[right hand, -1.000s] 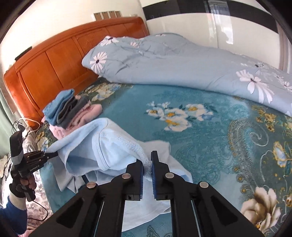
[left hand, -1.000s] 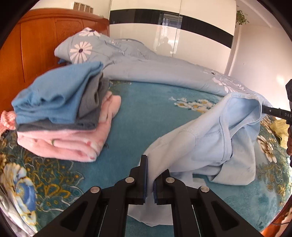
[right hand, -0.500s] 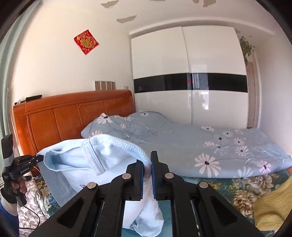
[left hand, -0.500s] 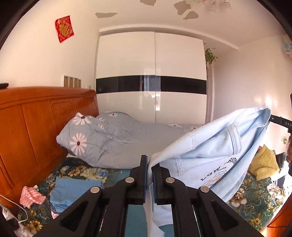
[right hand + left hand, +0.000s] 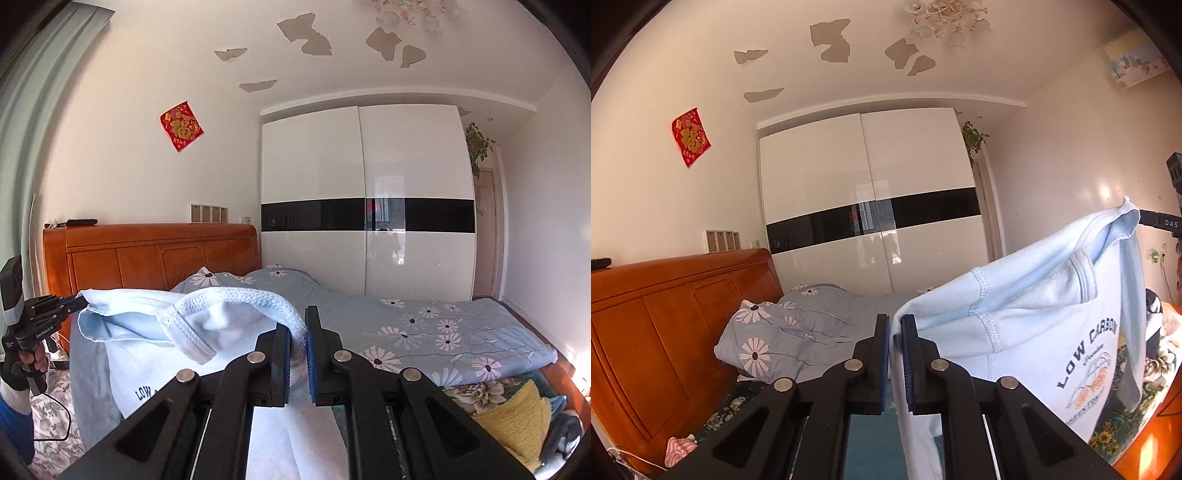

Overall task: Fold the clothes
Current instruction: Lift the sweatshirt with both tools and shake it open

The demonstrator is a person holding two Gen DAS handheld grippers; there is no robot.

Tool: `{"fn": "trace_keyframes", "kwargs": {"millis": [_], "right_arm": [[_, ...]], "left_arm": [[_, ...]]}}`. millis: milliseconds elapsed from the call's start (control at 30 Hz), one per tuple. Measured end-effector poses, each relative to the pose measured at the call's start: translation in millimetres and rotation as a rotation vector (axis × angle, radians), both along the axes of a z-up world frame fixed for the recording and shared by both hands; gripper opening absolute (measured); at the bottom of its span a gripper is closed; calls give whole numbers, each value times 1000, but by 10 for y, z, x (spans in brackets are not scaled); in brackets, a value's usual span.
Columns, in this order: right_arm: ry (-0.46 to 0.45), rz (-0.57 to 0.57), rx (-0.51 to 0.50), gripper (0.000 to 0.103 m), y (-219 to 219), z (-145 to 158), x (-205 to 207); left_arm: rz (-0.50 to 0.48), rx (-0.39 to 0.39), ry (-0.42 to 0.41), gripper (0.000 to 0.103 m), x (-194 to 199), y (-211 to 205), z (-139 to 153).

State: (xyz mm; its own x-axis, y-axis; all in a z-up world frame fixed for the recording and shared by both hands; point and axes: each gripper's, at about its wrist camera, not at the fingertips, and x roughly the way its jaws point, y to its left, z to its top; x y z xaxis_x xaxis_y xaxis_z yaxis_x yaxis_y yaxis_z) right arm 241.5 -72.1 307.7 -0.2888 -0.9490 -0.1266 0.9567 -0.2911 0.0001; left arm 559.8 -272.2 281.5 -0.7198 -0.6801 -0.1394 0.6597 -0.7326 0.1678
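Observation:
A light blue sweatshirt (image 5: 1034, 314) printed "LOW CARBON" hangs in the air above the bed, stretched between both grippers. My left gripper (image 5: 894, 325) pinches one shoulder edge; its jaws are opening slightly, with the fabric still between the pads. My right gripper (image 5: 298, 332) is shut on the other shoulder by the ribbed collar of the sweatshirt (image 5: 147, 339). Each gripper shows in the other's view: the right gripper (image 5: 1160, 221) at the right edge, the left gripper (image 5: 70, 304) at the left edge in a gloved hand. The sweatshirt's lower part hangs out of sight.
A wooden headboard (image 5: 665, 314) stands on the left, and a rumpled grey-blue daisy quilt (image 5: 424, 332) lies across the bed. A white wardrobe (image 5: 369, 203) fills the far wall. A yellow garment (image 5: 517, 417) lies at the lower right, a pink cloth (image 5: 679, 445) by the headboard.
Both grippers have risen and tipped up towards level, lifting the sweatshirt off the bed. The folded pile and teal bedspread have dropped out of view.

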Motion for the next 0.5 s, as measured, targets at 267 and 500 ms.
{"fn": "trace_keyframes", "kwargs": {"millis": [267,500], "right_arm": [[-145,-65,246,7,-1111,-1048,-912],[-341,-155,538,7,-2012,-2733,-1868]], "left_arm": [[59,260,-159,5,-1153,-1248,-1126],[-103,589,-314,6,-1841,-1569,-2813]]}}
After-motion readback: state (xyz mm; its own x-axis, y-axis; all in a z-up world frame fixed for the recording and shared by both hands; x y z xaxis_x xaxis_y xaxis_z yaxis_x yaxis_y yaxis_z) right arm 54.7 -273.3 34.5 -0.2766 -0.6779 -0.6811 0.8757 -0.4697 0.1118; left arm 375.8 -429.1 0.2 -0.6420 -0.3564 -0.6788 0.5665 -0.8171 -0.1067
